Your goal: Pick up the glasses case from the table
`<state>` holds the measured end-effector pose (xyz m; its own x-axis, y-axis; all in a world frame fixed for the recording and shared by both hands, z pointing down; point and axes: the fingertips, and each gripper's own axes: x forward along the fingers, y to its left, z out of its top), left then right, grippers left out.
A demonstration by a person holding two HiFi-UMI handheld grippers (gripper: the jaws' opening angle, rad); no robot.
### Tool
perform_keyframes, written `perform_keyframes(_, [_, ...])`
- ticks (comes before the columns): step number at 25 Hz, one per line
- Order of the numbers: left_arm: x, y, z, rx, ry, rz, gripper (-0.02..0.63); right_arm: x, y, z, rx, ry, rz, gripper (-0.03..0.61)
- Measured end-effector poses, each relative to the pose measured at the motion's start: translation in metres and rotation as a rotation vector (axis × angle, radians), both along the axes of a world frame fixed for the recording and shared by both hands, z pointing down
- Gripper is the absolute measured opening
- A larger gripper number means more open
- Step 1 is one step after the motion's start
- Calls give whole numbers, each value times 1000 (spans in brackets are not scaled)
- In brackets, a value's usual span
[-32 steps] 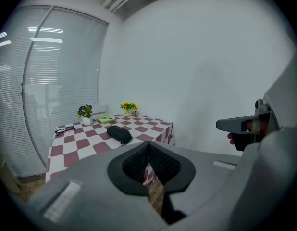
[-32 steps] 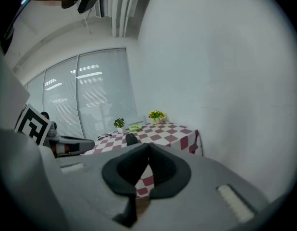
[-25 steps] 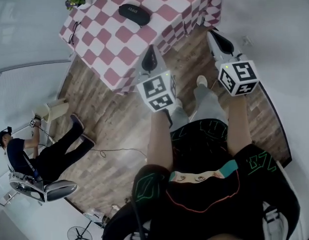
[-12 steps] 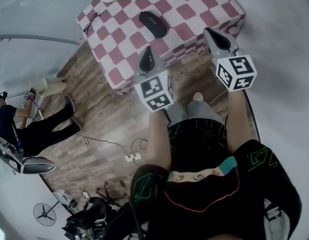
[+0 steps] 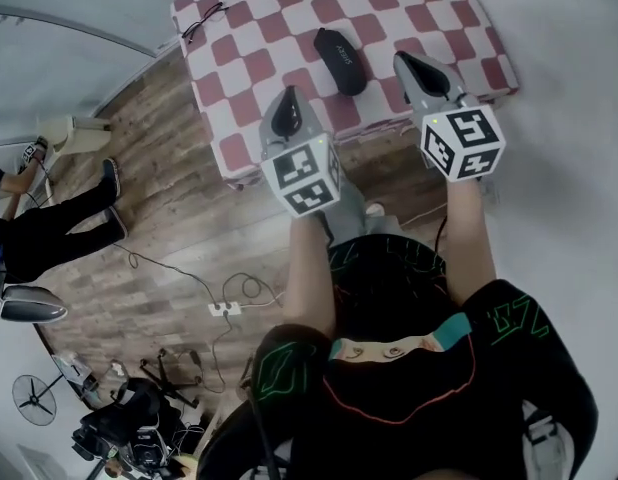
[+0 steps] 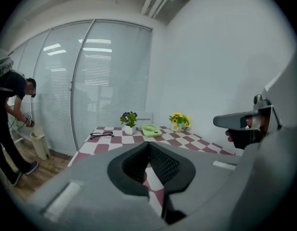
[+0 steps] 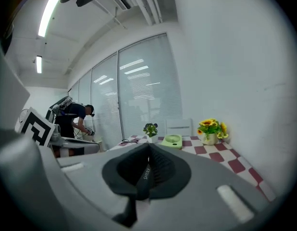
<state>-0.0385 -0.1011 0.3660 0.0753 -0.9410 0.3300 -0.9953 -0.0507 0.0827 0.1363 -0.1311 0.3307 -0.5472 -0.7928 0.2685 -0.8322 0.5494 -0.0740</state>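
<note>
The black glasses case [image 5: 340, 60] lies on the red-and-white checkered table [image 5: 251, 78], near its front edge. My left gripper [image 5: 285, 108] hovers over the table's front edge, left of and nearer than the case, jaws shut on nothing. My right gripper [image 5: 407, 63] hangs just right of the case, also shut and empty. In the left gripper view the closed tips [image 6: 149, 144] point across the tablecloth. In the right gripper view the tips [image 7: 149, 146] meet, and a strip of the case [image 7: 144, 173] with white print shows below them.
Eyeglasses [image 5: 203, 21] lie at the table's far left. A green fan [image 6: 151, 130], a potted purple plant [image 6: 129, 121] and sunflowers [image 6: 178, 121] stand at the back. A person [image 5: 39, 228] bends over at the left. A power strip [image 5: 226, 308] and cables lie on the wood floor.
Both grippers have moved forward toward the table, now over its front edge with the case between them. The table has shifted rightward and nearer in the head view.
</note>
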Motion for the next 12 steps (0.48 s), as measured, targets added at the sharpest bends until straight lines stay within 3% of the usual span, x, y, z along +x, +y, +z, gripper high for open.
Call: perform_keyframes(12, [-27,-74,31,-70,21,6,9,-55,-74,36,-109,68,-72,3])
